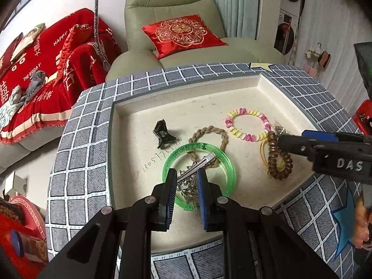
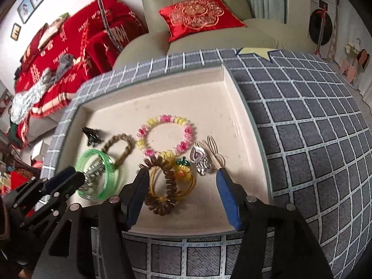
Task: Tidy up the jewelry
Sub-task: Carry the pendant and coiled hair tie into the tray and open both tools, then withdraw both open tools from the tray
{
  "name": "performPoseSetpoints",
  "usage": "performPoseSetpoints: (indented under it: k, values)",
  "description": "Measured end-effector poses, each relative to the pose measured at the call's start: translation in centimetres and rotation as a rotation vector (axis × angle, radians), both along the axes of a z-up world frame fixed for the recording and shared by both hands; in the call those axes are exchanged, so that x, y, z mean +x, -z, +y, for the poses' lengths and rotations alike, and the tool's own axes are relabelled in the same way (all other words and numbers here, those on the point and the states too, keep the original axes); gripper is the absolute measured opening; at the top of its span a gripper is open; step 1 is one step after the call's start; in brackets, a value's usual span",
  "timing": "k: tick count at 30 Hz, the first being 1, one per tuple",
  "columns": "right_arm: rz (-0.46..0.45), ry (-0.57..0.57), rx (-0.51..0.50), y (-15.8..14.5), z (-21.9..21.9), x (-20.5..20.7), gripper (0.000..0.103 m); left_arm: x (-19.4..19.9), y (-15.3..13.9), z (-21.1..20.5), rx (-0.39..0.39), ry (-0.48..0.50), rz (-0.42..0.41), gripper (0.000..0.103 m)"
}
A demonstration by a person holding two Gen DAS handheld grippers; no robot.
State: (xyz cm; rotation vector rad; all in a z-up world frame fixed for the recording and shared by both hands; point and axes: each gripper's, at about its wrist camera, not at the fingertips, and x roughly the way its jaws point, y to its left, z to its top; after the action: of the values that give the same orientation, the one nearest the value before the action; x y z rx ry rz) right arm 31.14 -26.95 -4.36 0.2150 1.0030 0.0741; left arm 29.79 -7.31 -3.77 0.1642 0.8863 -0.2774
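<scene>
A cream tray (image 1: pixel 186 97) (image 2: pixel 232 88) on a grey checked cloth holds the jewelry. My left gripper (image 1: pixel 186 172) (image 2: pixel 80 177) hangs inside the green bangle (image 1: pixel 223 160) (image 2: pixel 109 169), shut on a silver hair clip (image 1: pixel 204 160) above a small heap of silver pieces. My right gripper (image 2: pixel 181 171) (image 1: pixel 284 140) stands open over a brown spiral hair tie (image 2: pixel 169 181) (image 1: pixel 273 160) and a yellow flower tie (image 2: pixel 182 174), pressing on neither. A pink and yellow bead bracelet (image 2: pixel 141 137) (image 1: pixel 229 122) and a braided rope ring (image 2: pixel 121 139) (image 1: pixel 209 130) lie behind.
A black claw clip (image 1: pixel 164 134) (image 2: pixel 91 136) lies at the tray's left. A silver pendant (image 2: pixel 200 160) and a pale hairpin (image 2: pixel 214 148) lie at its right. Behind the table are a green armchair (image 1: pixel 167 2) and a red-covered sofa (image 1: pixel 46 69). A hand (image 1: pixel 362 227) shows at the right edge.
</scene>
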Motion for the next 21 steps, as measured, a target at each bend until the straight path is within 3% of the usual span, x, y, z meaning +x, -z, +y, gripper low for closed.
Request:
performPoseSetpoints:
  k: [10,18,19,21]
  values:
    - [-0.067,0.05,0.041,-2.5,-1.1,-2.6,0.064,-0.9,-2.3,1.0,-0.044,-0.041,-0.063,0.034]
    - [-0.063,0.071,0.037,-2.6,-1.7,-3.6,0.064,-1.1,-2.4,2.2,-0.061,-0.089,-0.054,0.034]
    - [-0.064,0.074,0.037,-2.6,-1.8,-3.7,0.064,-1.2,-2.6,2.5,-0.069,-0.096,-0.057,0.053]
    - [-0.068,0.076,0.033,-2.7,-1.9,-4.0,0.064,-1.7,-3.0,3.0,-0.07,-0.132,-0.082,0.103]
